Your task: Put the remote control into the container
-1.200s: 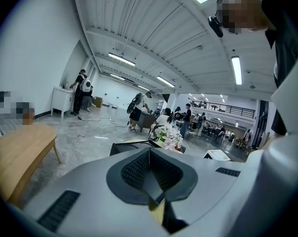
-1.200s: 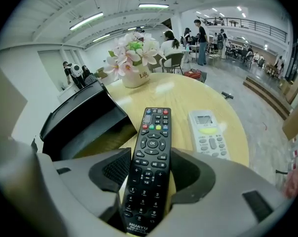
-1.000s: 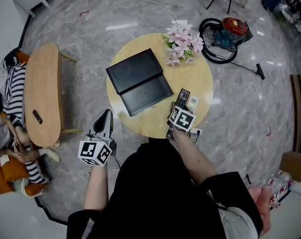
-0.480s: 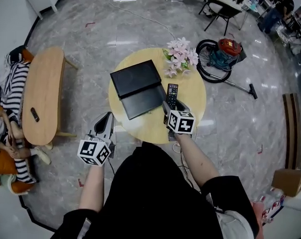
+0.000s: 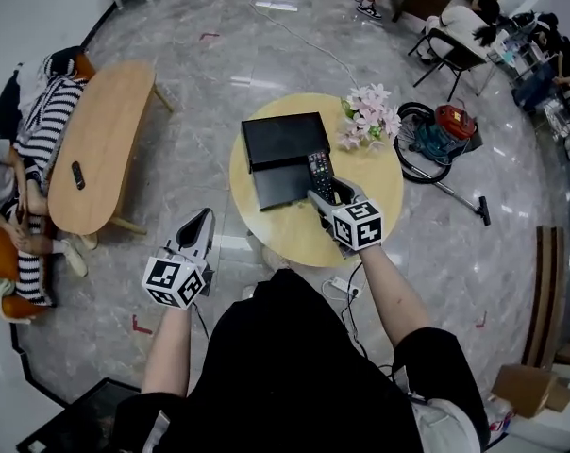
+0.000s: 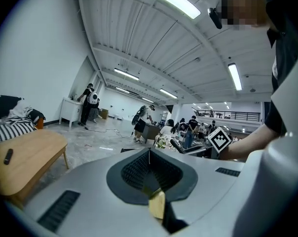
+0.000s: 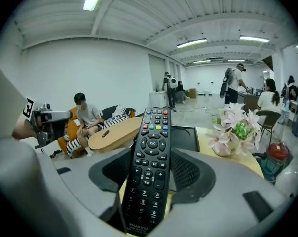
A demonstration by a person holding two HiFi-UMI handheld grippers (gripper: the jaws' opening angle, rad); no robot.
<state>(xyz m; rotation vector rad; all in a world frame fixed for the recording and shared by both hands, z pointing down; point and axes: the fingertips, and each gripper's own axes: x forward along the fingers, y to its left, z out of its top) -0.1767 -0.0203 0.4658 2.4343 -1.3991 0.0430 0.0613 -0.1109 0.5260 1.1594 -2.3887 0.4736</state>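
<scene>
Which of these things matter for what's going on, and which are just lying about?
In the job: remote, right gripper gripping it, black container.
Lying about: flowers, vacuum cleaner, wooden bench, empty left gripper.

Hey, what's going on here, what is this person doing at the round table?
A person works two hand-held grippers at a round wooden table. The right gripper is clamped on a black remote control and holds it above the tabletop, right beside the open black container; the remote is not in it yet. The left gripper is shut and empty, held off the table's edge over the floor. Pink flowers stand at the table's far side.
</scene>
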